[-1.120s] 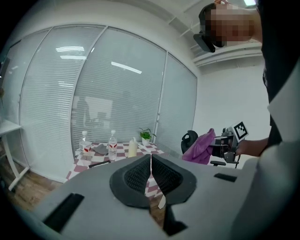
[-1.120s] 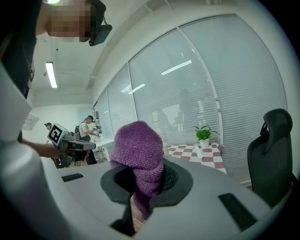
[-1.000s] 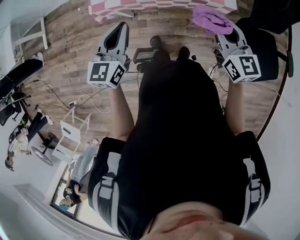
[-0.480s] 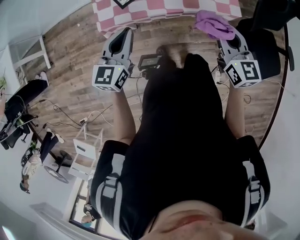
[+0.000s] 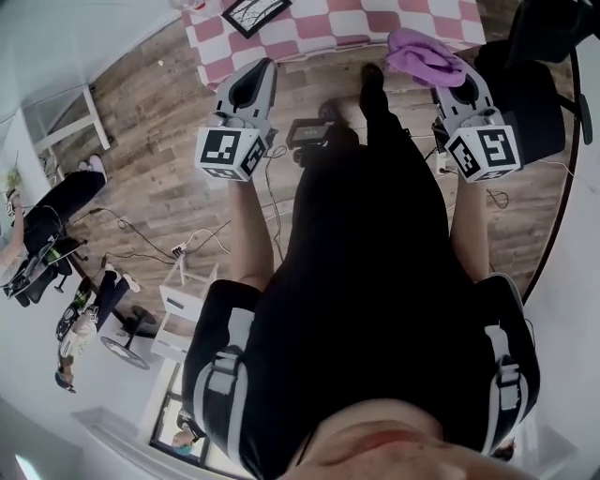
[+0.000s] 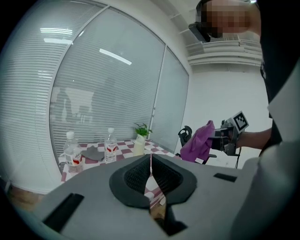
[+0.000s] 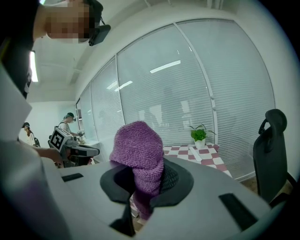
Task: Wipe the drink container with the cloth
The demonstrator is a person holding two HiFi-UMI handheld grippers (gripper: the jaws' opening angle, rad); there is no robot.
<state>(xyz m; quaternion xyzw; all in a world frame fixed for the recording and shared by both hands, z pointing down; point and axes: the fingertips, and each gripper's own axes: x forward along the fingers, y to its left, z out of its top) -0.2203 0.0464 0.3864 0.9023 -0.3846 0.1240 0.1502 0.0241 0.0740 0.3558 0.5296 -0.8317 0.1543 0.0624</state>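
My right gripper is shut on a purple cloth, which bunches up over the pads and hangs below them. My left gripper is shut with nothing between its jaws, held level beside the right one. In the left gripper view, two clear bottles with red labels stand on a red-and-white checkered table, well ahead of both grippers. A pale bottle stands by a small plant there. The right gripper with the cloth shows at the right of that view.
The checkered table lies ahead across a wooden floor with cables and a black device. A black office chair is at the right. A white stool and seated people are at the left.
The table has come further into the head view and nearer both grippers. The cloth stays in the right gripper; both grippers stay shut.
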